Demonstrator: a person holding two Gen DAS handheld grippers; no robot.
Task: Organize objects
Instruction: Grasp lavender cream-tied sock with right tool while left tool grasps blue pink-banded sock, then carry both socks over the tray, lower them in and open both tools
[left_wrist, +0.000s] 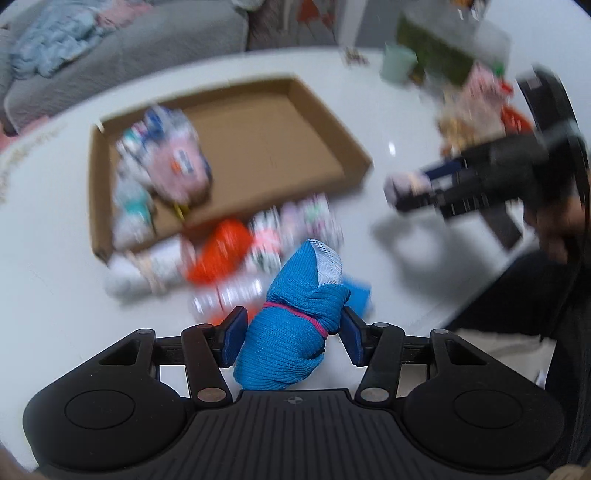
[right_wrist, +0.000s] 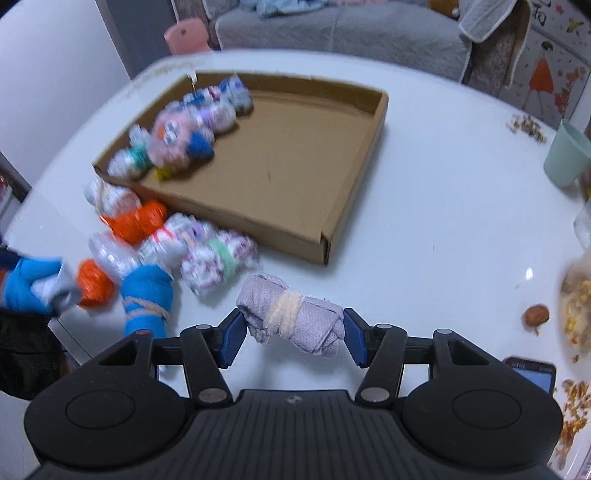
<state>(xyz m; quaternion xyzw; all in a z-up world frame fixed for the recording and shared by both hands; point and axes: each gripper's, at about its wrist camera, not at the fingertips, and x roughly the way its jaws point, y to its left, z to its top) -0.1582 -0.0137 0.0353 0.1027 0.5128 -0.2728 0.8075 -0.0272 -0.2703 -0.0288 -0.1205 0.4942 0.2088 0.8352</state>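
gripping blue roll (left_wrist: 295, 325), lilac roll (right_wrist: 291, 317)

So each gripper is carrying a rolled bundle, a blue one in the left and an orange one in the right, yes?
Not quite: the right gripper carries a pale lilac cloth bundle tied with a cream band, as the right wrist view shows. The left gripper does carry a blue bundle.
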